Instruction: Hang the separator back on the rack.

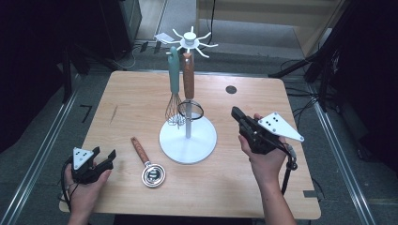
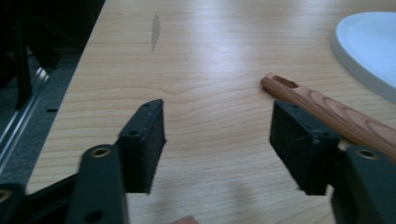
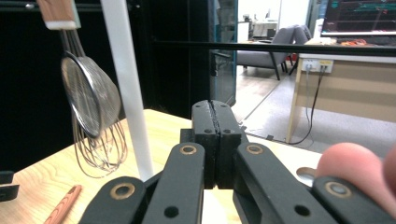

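Left claw point(image 1: 104, 155) spread wide, empty, low over near-left counter point(image 1: 141, 93); in left gripper view, right-hand pad point(image 2: 299, 140) just beside wooden handle of strainer point(image 1: 149, 166). Strainer flat on counter, bowl toward person, handle angled away toward stand point(image 1: 188, 133). Right claw point(image 1: 236, 114) pressed fully shut, empty, raised right of stand, aimed at pole. Whisk point(image 1: 174, 89) and sieve point(image 1: 189, 89) hung from hooks atop stand, side by side, near pole.

teal whisk handle point(image 1: 174, 70), white stand base point(image 1: 187, 140)
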Available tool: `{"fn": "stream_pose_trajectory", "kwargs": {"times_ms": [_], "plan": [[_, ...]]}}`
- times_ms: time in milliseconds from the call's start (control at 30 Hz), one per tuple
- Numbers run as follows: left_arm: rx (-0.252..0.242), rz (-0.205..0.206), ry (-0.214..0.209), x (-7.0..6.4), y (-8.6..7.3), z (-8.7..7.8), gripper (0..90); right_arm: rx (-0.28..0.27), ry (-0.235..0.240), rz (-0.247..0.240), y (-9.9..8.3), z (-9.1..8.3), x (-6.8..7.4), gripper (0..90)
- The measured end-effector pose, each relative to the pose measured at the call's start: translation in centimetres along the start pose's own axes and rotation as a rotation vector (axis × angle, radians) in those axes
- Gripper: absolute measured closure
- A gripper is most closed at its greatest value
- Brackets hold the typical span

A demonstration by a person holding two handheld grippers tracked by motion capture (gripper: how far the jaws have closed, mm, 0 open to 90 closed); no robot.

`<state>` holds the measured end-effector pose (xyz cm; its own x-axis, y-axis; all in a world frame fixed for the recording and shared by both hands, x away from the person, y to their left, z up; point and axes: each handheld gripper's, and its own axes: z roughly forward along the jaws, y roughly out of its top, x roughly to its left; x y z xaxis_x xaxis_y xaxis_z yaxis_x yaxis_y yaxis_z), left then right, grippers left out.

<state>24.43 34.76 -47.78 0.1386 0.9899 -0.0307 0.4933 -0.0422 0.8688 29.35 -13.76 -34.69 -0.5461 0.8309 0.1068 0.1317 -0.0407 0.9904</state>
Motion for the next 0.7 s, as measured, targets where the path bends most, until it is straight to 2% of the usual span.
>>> {"fn": "stream_pose_trajectory", "kwargs": {"times_ms": [167, 233, 333, 433, 533, 600, 700], "plan": [[-0.005, 0.006, -0.033, -0.4, 0.0, -0.1, 54.2, 0.032, -0.047, 0.001, -1.5, -0.6, -0.6, 90.0], [0.0, 0.005, -0.051, -0.5, -0.1, -0.1, 58.2, 0.042, -0.061, 0.01, -1.9, -0.8, -0.8, 87.3], [0.005, 0.003, -0.071, -0.7, 0.0, -0.2, 63.8, 0.061, -0.051, 0.022, -2.7, -1.1, -1.2, 83.0], [0.003, 0.006, -0.09, -1.0, 0.0, -0.3, 68.7, 0.084, -0.069, 0.017, -3.4, -1.4, -1.5, 76.9], [0.013, 0.005, -0.12, -1.1, 0.0, -0.3, 77.5, 0.1, -0.093, 0.0, -4.2, -1.7, -1.9, 68.7], [0.023, 0.003, -0.139, -1.2, 0.0, -0.2, 81.5, 0.083, -0.105, -0.003, -4.6, -2.1, -2.1, 60.3], [0.032, 0.003, -0.152, -1.3, 0.0, -0.2, 85.0, 0.085, -0.155, -0.015, -5.2, -2.4, -2.7, 54.1]]}}
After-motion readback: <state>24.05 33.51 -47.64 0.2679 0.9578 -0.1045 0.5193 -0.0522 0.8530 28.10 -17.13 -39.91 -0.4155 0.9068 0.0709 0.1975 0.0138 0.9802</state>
